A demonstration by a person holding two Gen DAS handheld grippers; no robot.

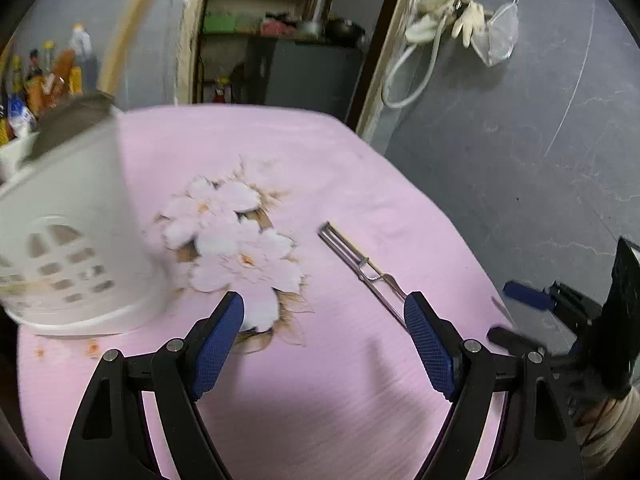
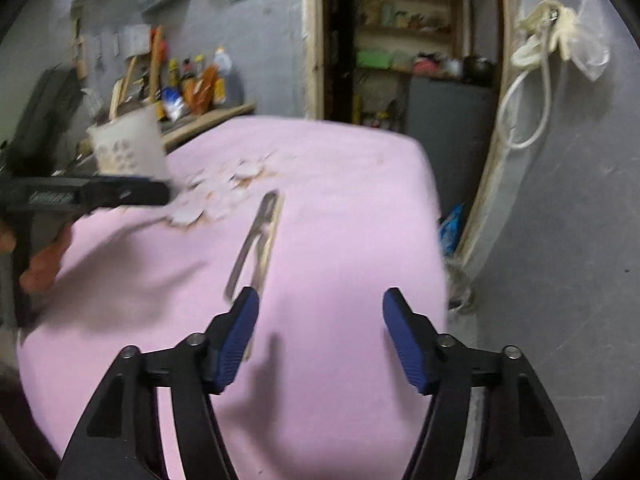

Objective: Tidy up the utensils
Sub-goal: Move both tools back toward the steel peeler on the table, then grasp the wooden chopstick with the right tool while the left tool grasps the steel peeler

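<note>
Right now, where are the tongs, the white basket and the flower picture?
tongs [image 1: 362, 270]: left wrist view, middle of the metal arms.
white basket [image 1: 76, 208]: left wrist view, side wall.
flower picture [image 1: 236, 236]: left wrist view, white petals.

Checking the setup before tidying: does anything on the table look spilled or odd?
Small orange crumbs or stains dot the pink cloth by the white holder. The metal tongs lie loose outside it.

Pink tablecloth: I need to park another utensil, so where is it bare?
Free: the near cloth between the metal tongs and the white holder, and the far stretch toward the doorway. Crowded: the left edge by the holder, and the tongs' strip at right.
</note>
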